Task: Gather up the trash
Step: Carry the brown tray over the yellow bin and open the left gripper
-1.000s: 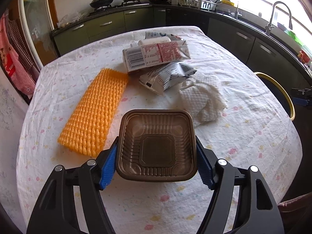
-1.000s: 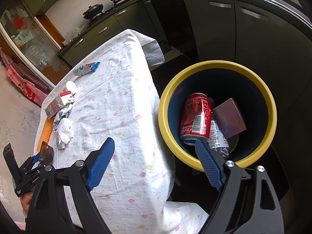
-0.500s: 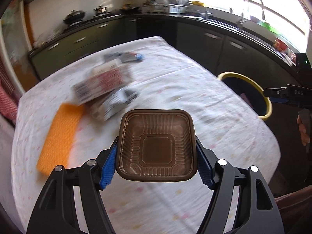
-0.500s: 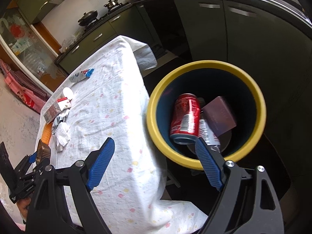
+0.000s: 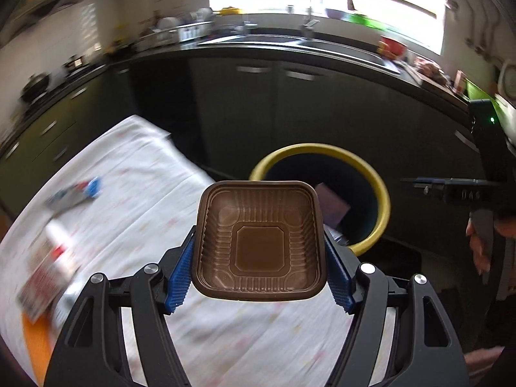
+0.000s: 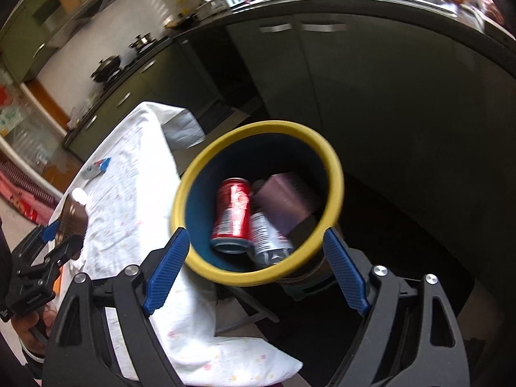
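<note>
Left gripper [image 5: 259, 272] is clamping the brown tray [image 5: 259, 242], carrying it toward the yellow bin [image 5: 382, 190]; next: centering over bin, releasing. Right gripper [image 6: 256, 266] fingers apart, empty.

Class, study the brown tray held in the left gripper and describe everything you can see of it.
The brown tray is a square, round-cornered container of thin glossy plastic, with ribbed walls, a flat octagonal floor and a rolled rim. It is empty and seems undamaged. The left gripper clamps its two sides between blue fingers, open side facing the camera, above the table edge, short of the yellow-rimmed bin.
</note>
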